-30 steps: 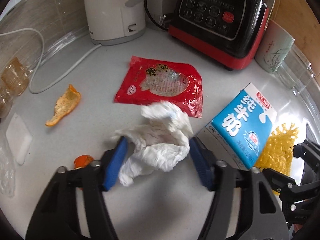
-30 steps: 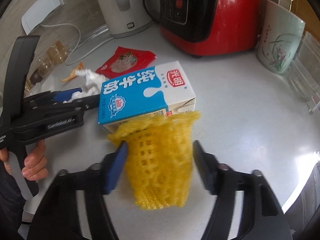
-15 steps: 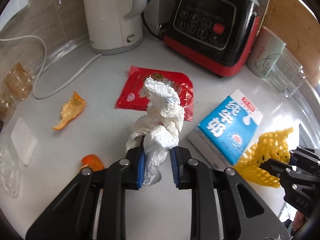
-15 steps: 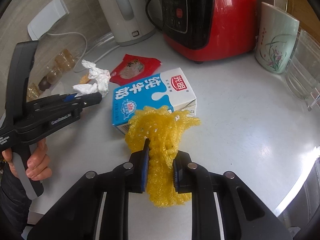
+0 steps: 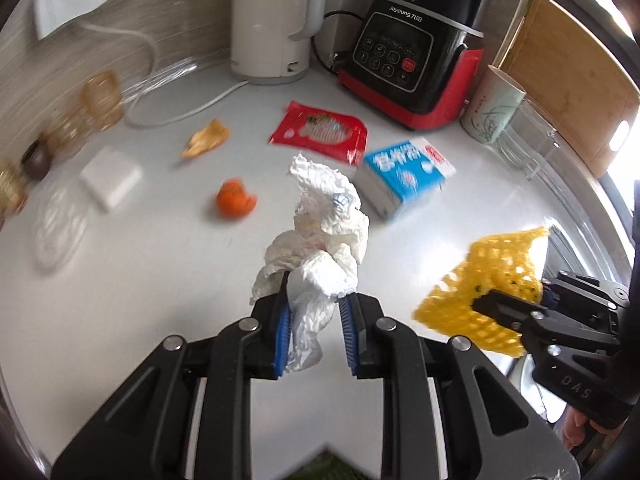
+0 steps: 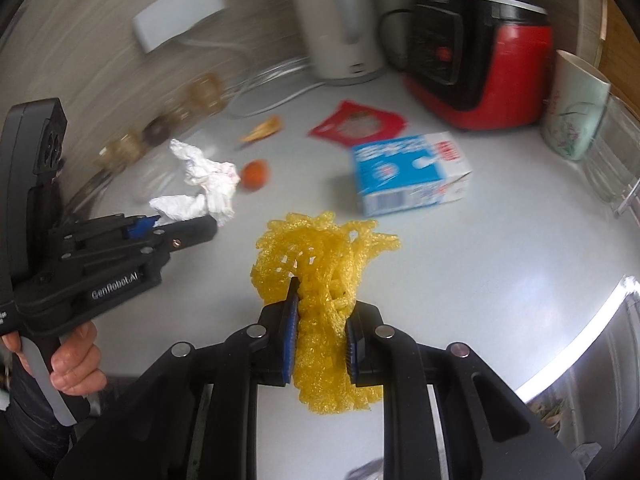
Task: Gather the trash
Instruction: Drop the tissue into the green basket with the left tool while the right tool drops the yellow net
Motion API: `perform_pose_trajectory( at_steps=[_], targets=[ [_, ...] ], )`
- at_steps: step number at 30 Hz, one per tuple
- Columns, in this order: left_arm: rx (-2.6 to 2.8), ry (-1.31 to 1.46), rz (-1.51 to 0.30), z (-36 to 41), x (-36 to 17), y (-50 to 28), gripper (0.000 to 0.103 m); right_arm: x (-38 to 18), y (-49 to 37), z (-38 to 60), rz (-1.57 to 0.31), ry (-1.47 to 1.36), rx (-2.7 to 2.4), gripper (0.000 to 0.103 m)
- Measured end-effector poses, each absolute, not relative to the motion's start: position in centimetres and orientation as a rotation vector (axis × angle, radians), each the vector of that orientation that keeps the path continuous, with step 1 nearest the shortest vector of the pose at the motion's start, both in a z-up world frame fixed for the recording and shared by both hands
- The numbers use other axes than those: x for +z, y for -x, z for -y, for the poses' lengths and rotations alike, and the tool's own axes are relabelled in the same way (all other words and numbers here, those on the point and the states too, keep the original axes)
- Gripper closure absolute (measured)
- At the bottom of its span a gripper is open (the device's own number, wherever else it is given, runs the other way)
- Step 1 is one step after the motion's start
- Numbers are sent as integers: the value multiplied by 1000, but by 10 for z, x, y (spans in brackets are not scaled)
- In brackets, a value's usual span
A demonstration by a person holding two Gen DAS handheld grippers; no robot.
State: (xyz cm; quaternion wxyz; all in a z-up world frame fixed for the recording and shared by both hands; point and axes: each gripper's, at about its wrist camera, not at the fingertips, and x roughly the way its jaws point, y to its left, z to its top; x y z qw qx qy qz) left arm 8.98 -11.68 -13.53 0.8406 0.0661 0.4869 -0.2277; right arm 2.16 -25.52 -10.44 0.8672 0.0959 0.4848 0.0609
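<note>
My left gripper (image 5: 314, 322) is shut on a crumpled white tissue (image 5: 320, 236), held up off the white counter (image 5: 160, 280). My right gripper (image 6: 320, 330) is shut on a yellow foam fruit net (image 6: 324, 264), also lifted clear. Each gripper shows in the other's view: the right one (image 5: 516, 312) with the yellow net (image 5: 488, 280), the left one (image 6: 176, 228) with the tissue (image 6: 204, 188). On the counter lie a blue milk carton (image 5: 404, 176), a red snack wrapper (image 5: 320, 132), an orange peel strip (image 5: 206, 138) and a round orange peel (image 5: 236, 202).
A white kettle (image 5: 272, 20) with its cord, a black and red blender (image 5: 416, 60), a patterned cup (image 5: 492, 106) and a wooden board (image 5: 568, 80) line the back. Small glass jars (image 5: 100, 100), a white pad (image 5: 112, 178) and clear plastic (image 5: 56, 228) sit left.
Both grippers closed, the left on the tissue, the right on the yellow net, then rose and pulled back from the counter, carrying them. The milk carton and wrapper stayed put.
</note>
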Motion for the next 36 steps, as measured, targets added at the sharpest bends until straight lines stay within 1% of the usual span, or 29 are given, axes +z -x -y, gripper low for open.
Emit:
perform_pose_trajectory(
  at_steps=[5,10,18,23,24,25,26,27,28,29,31,34,36],
  targets=[
    [-418,-138,-1046,79,-133,-34,81,-102,12,207,-1052,-179,227,84],
    [-378,-143,-1083,43,-141,18,81,-104,44,164,-1093,-150,314,84],
    [-361,-168,-1196,3,-175,79,81,-114,80,121,-1152,-86,383,84],
    [-380,-168,-1268,-9,-195,99,78,-119,91,112,-1174,-84,391,84],
    [-383,-161,-1281,-11,-199,101,75,-119,93,112,-1178,-80,390,84],
    [-385,-157,-1290,-12,-201,102,68,-119,94,111,-1179,-75,389,84],
    [-388,-154,-1299,-13,-203,104,65,-120,95,111,-1179,-74,388,84],
    [-389,-154,-1305,-14,-204,105,57,-121,96,110,-1182,-74,387,84],
    [-389,-155,-1306,-14,-205,105,52,-121,96,110,-1185,-75,384,84],
    [-391,-157,-1303,-14,-205,106,50,-122,97,110,-1188,-76,383,84],
    [-400,-168,-1291,-12,-203,107,37,-124,97,110,-1197,-77,382,84],
    [-407,-187,-1269,-10,-198,107,31,-128,98,110,-1210,-75,383,84],
    [-410,-194,-1262,-11,-195,106,28,-130,99,110,-1222,-75,394,84]
  ],
)
